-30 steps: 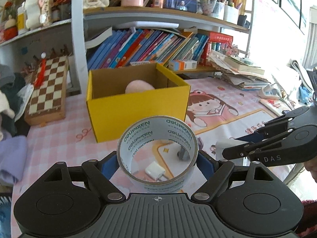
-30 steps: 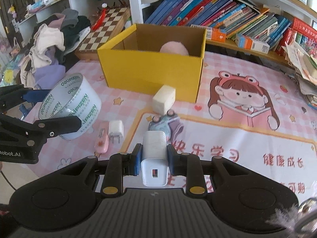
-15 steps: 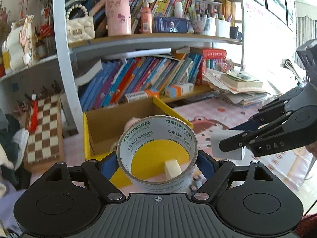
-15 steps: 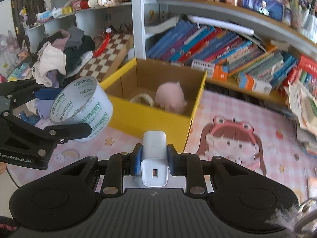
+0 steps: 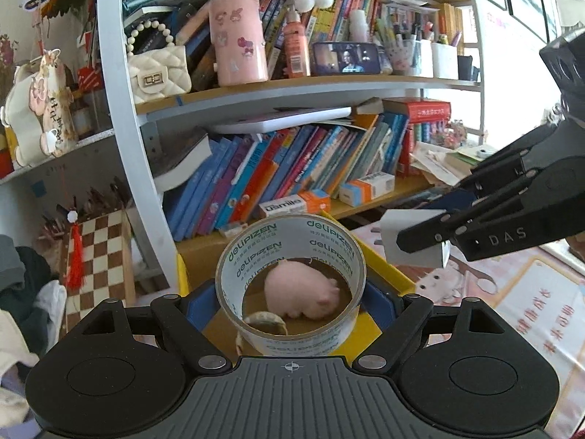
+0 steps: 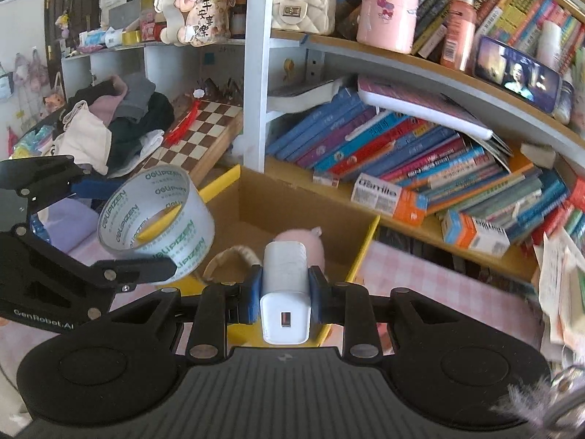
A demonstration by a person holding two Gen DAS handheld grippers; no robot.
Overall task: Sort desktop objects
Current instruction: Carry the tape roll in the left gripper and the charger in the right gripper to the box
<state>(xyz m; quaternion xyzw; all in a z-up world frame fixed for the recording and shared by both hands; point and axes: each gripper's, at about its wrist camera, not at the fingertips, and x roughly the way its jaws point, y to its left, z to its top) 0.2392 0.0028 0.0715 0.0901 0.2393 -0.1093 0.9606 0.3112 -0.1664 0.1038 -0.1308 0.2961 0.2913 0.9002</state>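
Note:
My left gripper [image 5: 290, 298] is shut on a roll of clear tape [image 5: 290, 241] with green lettering, held above the open yellow box [image 5: 384, 261]. Through the roll I see a pink plush toy [image 5: 303, 294] and a woven ring [image 5: 265, 320] lying in the box. My right gripper [image 6: 285, 285] is shut on a white charger plug [image 6: 285, 274], also over the yellow box [image 6: 365, 241], with the pink toy [image 6: 303, 237] beyond it. Each view shows the other gripper: the tape roll [image 6: 157, 219] at left, the charger [image 5: 413, 239] at right.
Behind the box stands a shelf of leaning books [image 5: 292, 172], with small cartons [image 6: 387, 197] in front. A chessboard [image 5: 98, 256] and a pile of clothes [image 6: 113, 117] are to the left. A pink cartoon mat [image 5: 530, 300] covers the desk at right.
Both grippers have risen and moved forward with the tape roll and the charger, from low in front of the yellow box to above its opening. The box's inside now shows.

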